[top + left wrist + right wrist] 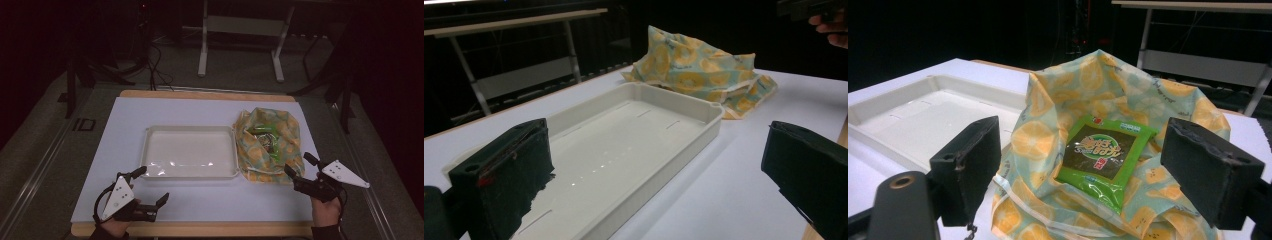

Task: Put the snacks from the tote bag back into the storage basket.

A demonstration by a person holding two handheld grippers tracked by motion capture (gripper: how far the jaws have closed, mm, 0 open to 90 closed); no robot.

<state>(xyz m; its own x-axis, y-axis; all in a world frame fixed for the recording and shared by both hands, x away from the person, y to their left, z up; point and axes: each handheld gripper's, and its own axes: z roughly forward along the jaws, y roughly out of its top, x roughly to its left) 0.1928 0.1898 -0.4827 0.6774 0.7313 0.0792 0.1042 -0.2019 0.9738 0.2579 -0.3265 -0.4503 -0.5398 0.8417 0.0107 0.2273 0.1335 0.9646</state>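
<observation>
High view: white tray (pixel 190 152) in the middle of the frame on the pale table sheet (pixel 210 112), lemon-print cloth bag (pixel 270 145) just right of it, touching or nearly touching the tray's right rim (cannot tell which). Inside the open bag, a green snack packet (pixel 265 136). Left gripper (pixel 150 187) at lower left, below the tray's near corner, jaws spread wide, nothing between them. Right gripper (pixel 297 167) at lower right, close to the bag's lower right edge, jaws also spread and empty.

Right gripper view: green packet (pixel 1103 155) in the centre of the frame, lying tilted in the bag's (pixel 1108 90) opening, between the two black jaws but farther off, not touched. Tray (pixel 923 112) at left.

Left gripper view: tray (pixel 634 140) across the middle, bag (pixel 699 70) at upper right behind it.
</observation>
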